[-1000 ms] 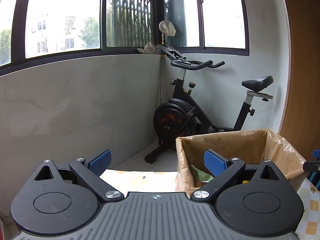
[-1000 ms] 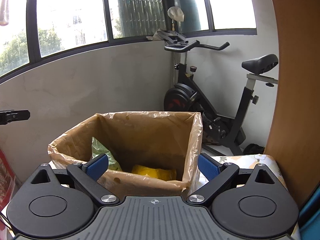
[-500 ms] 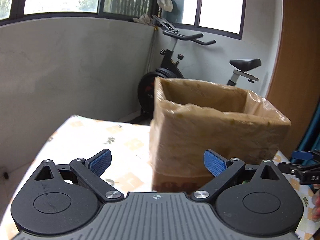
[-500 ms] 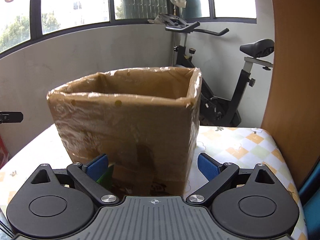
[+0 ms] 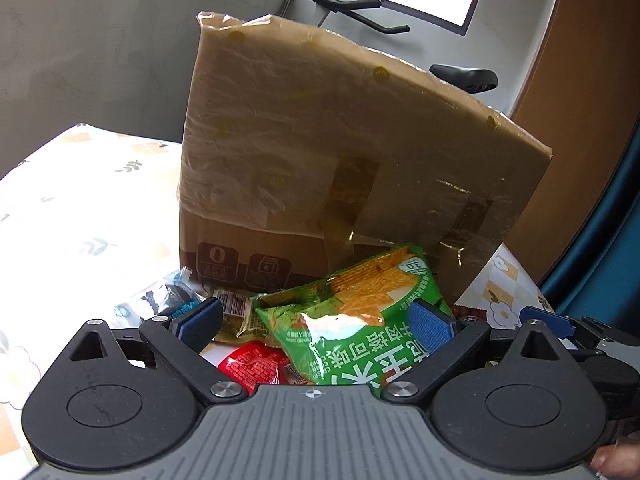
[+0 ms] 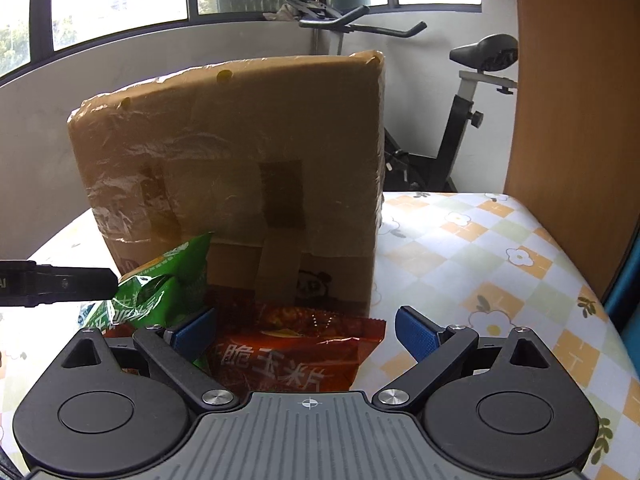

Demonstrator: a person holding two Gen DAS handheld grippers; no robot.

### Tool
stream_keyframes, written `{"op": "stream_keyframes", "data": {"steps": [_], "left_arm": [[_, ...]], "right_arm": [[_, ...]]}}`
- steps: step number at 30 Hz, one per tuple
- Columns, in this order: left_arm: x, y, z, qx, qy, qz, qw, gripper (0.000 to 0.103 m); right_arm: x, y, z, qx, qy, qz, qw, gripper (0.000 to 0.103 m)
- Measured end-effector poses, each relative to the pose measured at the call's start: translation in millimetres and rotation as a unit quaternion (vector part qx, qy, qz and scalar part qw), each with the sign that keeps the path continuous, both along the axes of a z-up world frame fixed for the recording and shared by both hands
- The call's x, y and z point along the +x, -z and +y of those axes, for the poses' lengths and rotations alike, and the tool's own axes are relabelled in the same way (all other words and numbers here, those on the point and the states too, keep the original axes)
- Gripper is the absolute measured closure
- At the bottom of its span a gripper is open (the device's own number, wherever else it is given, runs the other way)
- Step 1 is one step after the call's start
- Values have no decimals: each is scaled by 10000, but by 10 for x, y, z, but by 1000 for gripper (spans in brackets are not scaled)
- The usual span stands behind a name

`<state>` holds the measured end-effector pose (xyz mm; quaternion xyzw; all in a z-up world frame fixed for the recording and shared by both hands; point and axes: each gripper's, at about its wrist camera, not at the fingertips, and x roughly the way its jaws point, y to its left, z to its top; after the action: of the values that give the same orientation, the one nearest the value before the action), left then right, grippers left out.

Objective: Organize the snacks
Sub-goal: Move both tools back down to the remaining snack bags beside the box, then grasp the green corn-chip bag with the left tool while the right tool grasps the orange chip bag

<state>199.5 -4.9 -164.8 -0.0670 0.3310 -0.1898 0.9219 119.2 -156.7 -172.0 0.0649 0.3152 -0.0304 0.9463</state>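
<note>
A tall cardboard box lined with a brown plastic bag [image 5: 340,152] stands on the table; it also shows in the right wrist view [image 6: 240,168]. Snack packets lie in front of it. My left gripper [image 5: 316,326] is open, low over a green chip bag [image 5: 352,320], with a red packet [image 5: 252,368], an olive packet [image 5: 236,316] and a clear blue-trimmed packet [image 5: 160,300] beside it. My right gripper [image 6: 306,334] is open, low over a dark red snack bag [image 6: 292,352]. The green bag [image 6: 160,288] lies at its left finger.
The table carries a floral checked cloth [image 6: 480,264]. An exercise bike [image 6: 460,120] stands behind the box by the wall. A wooden panel [image 6: 572,120] rises at the right. The left gripper's finger [image 6: 60,284] shows at the left edge of the right wrist view.
Both grippers have dropped from above the box rim to table level in front of the box. The snack packets have come into view between the fingers. Both stay open.
</note>
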Motion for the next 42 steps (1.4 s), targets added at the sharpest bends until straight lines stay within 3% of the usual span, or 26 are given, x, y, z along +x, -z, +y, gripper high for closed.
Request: {"op": "stream_keyframes", "data": {"steps": [11,15,18,23,32,38,42], "left_arm": [[-9,291,-152,-239,260,331,9988,3],[-59,403,-245,-127,426,357,9984,3],[-69,416,-206,-254,449,264,9983,18],[-245,275,-58,-248,165,-99,9995,27],[-581,220,76,59,-422,-569,9975,28],[-563,225,157,18,-523,-398,9978,28],[-531,249,212,-49,-623,-299,9976,28]], "right_arm": [[-72,203,150,-62,-75,202,9997,8],[-75,232,151,30,-58,231,9997,8],[-86,261,133,175,-36,241,9996,8],[-79,310,91,444,73,268,9986,8],[-147,400,0,779,473,48,9958,8],[-199,578,-182,1344,700,2,9884,3],[-245,618,-207,1417,632,-103,9878,3]]}}
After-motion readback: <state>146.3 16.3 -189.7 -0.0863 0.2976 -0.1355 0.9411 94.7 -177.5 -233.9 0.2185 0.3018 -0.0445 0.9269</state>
